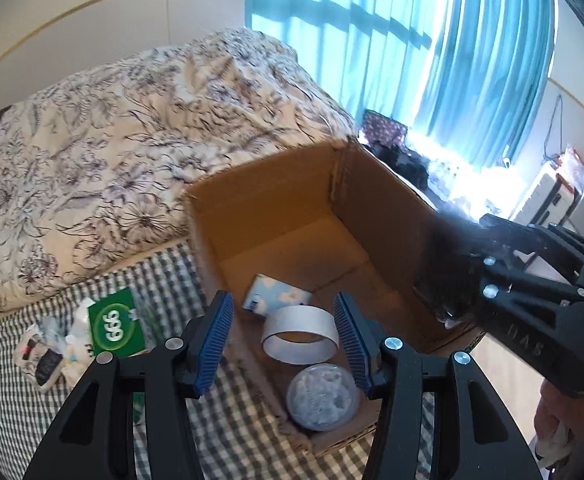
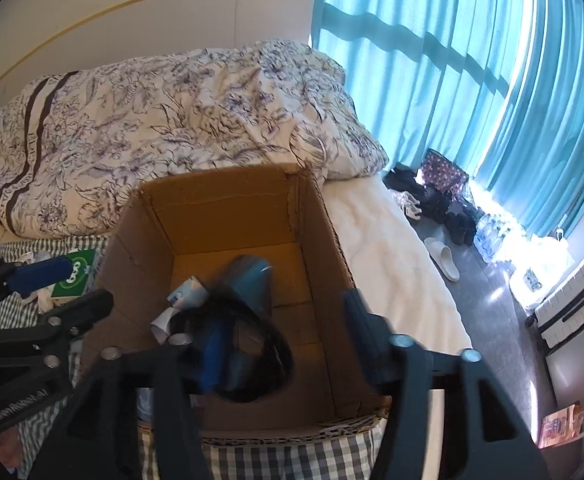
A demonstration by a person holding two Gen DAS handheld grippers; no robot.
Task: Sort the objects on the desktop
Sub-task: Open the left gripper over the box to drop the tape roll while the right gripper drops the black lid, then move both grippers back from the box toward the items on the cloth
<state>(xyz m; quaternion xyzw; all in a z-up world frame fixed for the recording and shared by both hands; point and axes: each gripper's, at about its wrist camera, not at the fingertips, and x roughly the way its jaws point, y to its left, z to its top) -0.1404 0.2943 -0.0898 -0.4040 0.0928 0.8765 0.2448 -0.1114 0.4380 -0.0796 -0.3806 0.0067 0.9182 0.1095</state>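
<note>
An open cardboard box point(image 1: 276, 184) stands on the bed. On its floor lie a grey tape roll point(image 1: 299, 334), a round grey lidded tub point(image 1: 321, 396) and a blue tissue pack point(image 1: 276, 298). My left gripper point(image 1: 284, 344) hangs open over the box's near left corner, nothing between its blue pads. My right gripper point(image 2: 284, 336) is above the box with its fingers wide apart. A blurred teal hair dryer point(image 2: 252, 276) with a black cord point(image 2: 260, 356) is inside the box below it. From the left wrist view this gripper point(image 1: 447, 288) ends in a dark blur. A green packet point(image 1: 116, 326) lies left of the box.
A floral duvet point(image 1: 132, 128) is heaped behind the box, and a checked sheet point(image 1: 232, 432) lies under it. A plastic bag of small items point(image 1: 48, 352) sits beside the green packet. Teal curtains point(image 2: 471, 80), shoes point(image 2: 435, 200) and white slippers point(image 2: 445, 258) are at the right.
</note>
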